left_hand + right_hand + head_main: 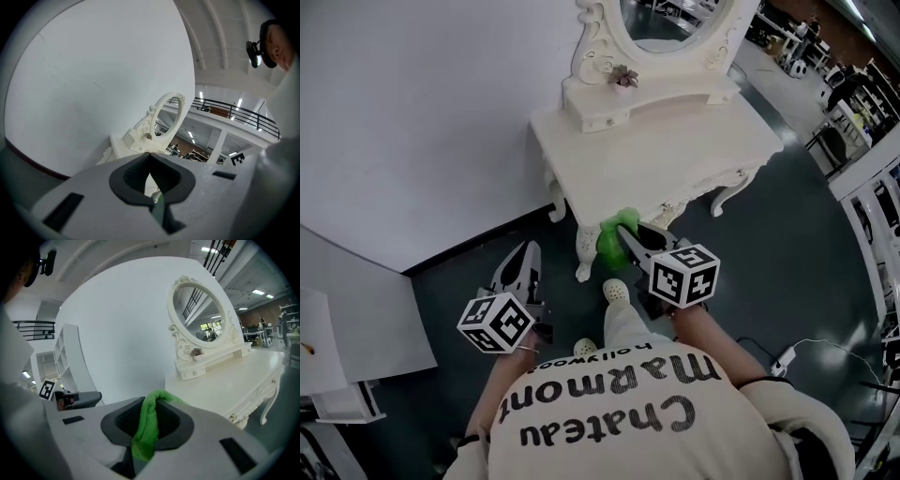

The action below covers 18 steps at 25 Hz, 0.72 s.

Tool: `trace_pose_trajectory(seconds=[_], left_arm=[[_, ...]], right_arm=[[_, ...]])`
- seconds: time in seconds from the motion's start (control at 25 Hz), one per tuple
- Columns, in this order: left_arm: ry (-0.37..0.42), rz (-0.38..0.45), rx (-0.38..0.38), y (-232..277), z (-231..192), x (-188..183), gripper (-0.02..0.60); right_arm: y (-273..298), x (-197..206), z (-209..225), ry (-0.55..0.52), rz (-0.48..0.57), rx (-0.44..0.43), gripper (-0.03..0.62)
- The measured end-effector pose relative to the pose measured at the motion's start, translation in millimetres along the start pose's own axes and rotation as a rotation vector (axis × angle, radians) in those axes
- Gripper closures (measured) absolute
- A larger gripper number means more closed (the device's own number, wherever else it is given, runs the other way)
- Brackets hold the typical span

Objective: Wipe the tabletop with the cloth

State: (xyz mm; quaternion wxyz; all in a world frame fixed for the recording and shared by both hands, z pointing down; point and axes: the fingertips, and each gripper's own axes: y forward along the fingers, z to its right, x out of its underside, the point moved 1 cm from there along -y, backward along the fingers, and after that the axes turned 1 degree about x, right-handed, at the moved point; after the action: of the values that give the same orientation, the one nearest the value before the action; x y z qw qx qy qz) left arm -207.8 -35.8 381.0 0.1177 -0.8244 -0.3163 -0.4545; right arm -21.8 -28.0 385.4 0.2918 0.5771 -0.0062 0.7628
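Ornate white dressing table (675,155), oval mirror (661,19), white wall (412,112), dark floor (787,272).

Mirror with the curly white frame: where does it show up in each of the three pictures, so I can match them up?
Head view: the mirror is at the top edge, partly cut off.
Left gripper view: the mirror is in the centre, above the jaws, seen at a steep slant.
Right gripper view: the mirror is upper right, beyond the green cloth clamped in the jaws.
Shared landmark: the white dressing table it stands on.
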Motion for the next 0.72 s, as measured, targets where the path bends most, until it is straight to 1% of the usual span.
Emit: trace_pose_trajectory(seconds=[0.12, 0.28, 0.56, 0.72], left_arm=[[0.021, 0.02, -0.023, 1, -15, -10, 0.574], [0.051, 0.046, -0.086, -1, -36, -23, 0.574], [0.036, 0.073, -0.209, 16, -72, -43, 0.574], [0.031, 0.1, -0.235, 36, -80, -57, 0.574]], right_arm=[[20, -4, 5, -0.004, -0.009, -0.013, 0.522], [49, -13, 17, -0.014, -0.023, -0.03, 0.522], [110, -41, 42, -0.007, -0.05, -0.082, 0.522], [144, -62, 54, -0.012, -0.061, -0.124, 0.522]])
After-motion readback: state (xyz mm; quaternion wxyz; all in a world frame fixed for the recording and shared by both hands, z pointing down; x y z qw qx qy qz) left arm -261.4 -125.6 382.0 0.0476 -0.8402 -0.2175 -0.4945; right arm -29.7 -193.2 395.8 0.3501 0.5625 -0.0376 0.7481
